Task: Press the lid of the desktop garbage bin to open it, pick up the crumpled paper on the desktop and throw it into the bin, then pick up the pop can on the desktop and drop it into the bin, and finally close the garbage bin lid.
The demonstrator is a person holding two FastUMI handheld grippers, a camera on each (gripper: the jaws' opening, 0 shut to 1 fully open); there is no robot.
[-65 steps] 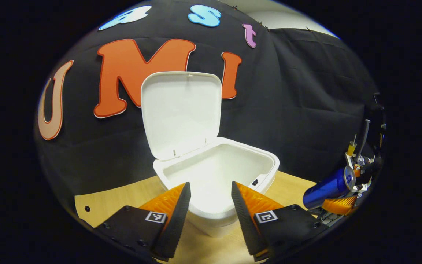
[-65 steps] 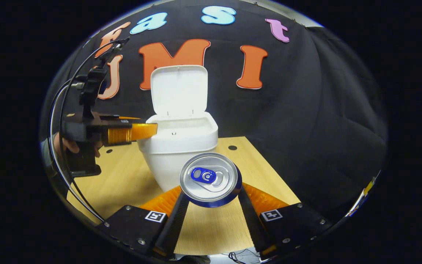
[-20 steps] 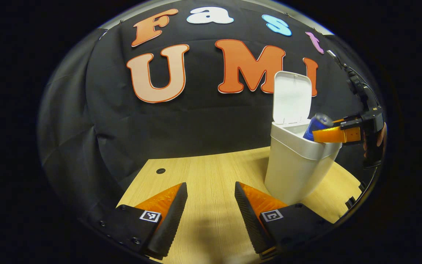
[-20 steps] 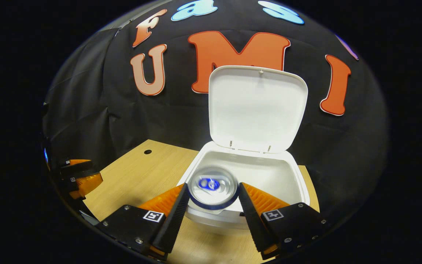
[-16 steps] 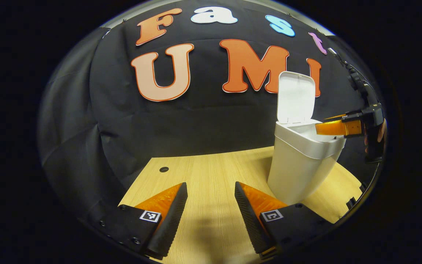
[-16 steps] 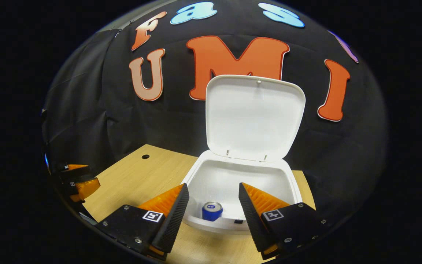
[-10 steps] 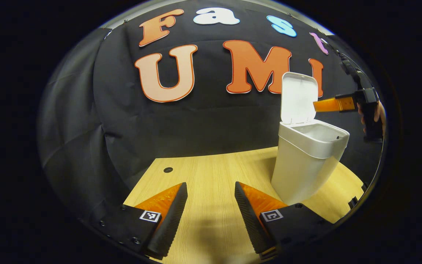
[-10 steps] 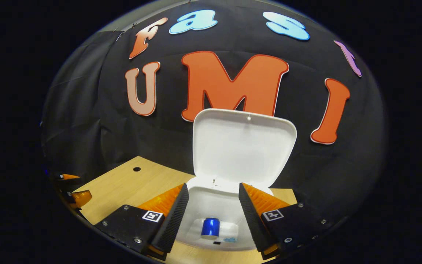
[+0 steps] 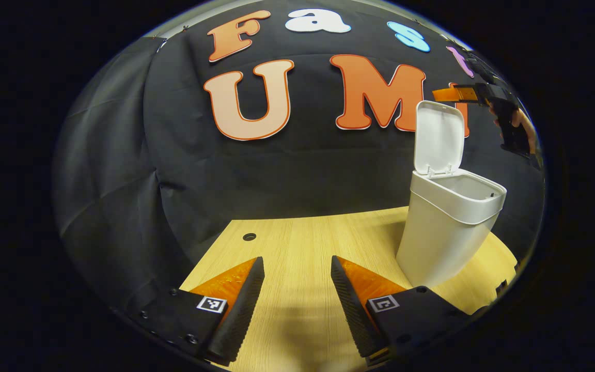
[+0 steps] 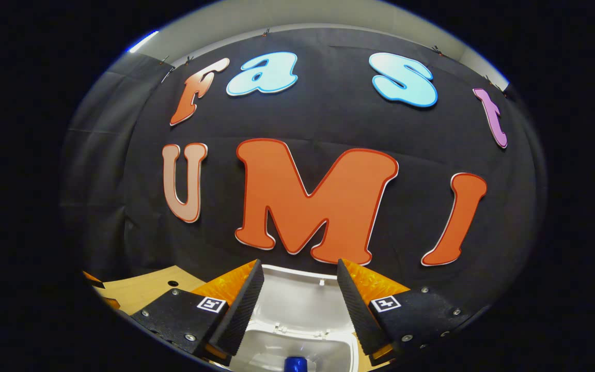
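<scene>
Wooden desktop carries white bin, lid raised.

One bin stands on one table, with one lid raised. One can lies inside the bin. There are two grippers, left and right, each with two fingers. One hole marks the table.

A staged recording booth rather than a home: black cloth hangs as the back wall across the frame, and a pale wooden desktop with a cable hole fills the bottom.
</scene>
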